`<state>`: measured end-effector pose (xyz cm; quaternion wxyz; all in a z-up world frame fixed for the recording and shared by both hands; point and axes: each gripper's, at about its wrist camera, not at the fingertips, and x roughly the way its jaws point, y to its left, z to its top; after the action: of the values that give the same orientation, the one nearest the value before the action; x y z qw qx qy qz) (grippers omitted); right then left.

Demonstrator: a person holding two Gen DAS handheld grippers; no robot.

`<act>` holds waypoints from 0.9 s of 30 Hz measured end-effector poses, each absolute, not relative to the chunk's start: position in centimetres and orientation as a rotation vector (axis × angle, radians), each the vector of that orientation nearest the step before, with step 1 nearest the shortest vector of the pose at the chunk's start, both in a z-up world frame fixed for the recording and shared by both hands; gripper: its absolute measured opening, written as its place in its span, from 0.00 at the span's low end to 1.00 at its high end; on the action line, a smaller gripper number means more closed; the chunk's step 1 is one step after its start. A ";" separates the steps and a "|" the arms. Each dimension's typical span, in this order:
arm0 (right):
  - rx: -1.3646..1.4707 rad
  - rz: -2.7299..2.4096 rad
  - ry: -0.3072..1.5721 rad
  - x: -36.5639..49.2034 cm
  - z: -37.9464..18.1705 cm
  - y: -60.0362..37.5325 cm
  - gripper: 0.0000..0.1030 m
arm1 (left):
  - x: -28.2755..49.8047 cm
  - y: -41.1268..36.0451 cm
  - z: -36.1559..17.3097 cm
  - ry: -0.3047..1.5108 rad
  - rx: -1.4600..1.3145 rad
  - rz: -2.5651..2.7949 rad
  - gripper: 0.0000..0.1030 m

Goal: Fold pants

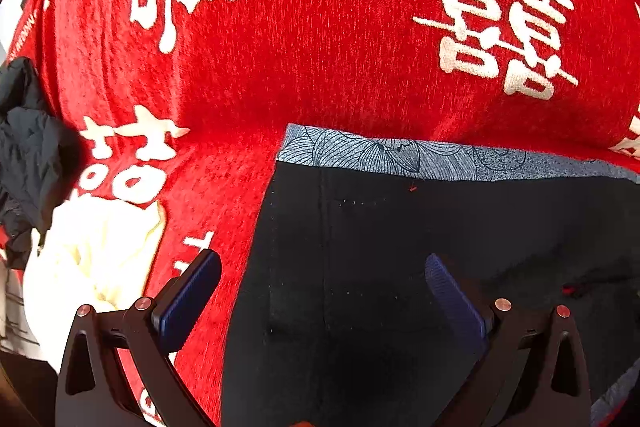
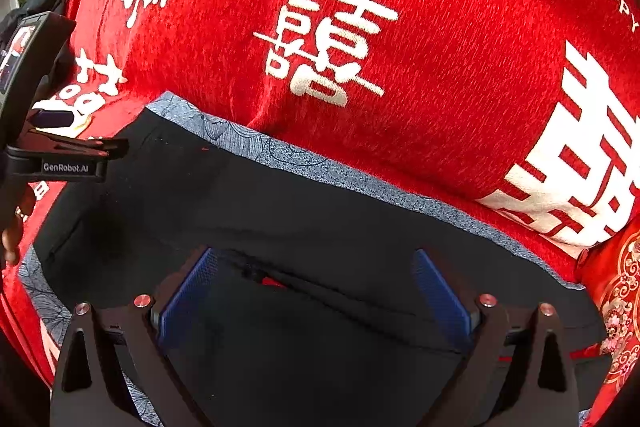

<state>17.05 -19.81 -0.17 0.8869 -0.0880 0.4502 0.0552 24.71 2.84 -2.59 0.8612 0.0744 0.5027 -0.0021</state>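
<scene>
The right gripper (image 2: 314,291) hangs over the black pants (image 2: 248,211) with its blue pads spread wide. The pants, edged with a grey patterned band (image 2: 304,159), lie on a red blanket (image 2: 460,47) printed with white characters. The left gripper (image 2: 60,143) shows at the left edge, above the pants' corner.

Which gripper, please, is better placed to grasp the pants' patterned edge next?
Probably the left gripper: it straddles the black pants' side edge, with the corner ahead; the right gripper is over mid-fabric.
</scene>
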 end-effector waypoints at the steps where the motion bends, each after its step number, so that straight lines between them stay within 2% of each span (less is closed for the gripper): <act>1: -0.183 0.114 0.938 17.2 -0.3 -19.9 0.96 | 25.1 3.1 -2.9 1.065 0.144 -0.030 1.00; 8: -0.174 0.118 0.956 18.9 -1.8 -20.2 0.96 | 28.5 5.7 -5.2 1.113 0.044 -0.039 1.00; 20: -0.171 0.149 0.955 19.7 -3.3 -19.9 0.96 | 35.6 4.7 -10.6 1.233 0.124 -0.030 1.00; 27: -0.187 0.189 0.965 21.2 -4.3 -18.7 0.96 | 36.5 4.4 -12.2 1.257 0.114 -0.039 1.00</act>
<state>21.20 -18.73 -4.30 0.8774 -0.0895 0.4626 0.0905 36.47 4.43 -12.24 0.8072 0.0534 0.5875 -0.0181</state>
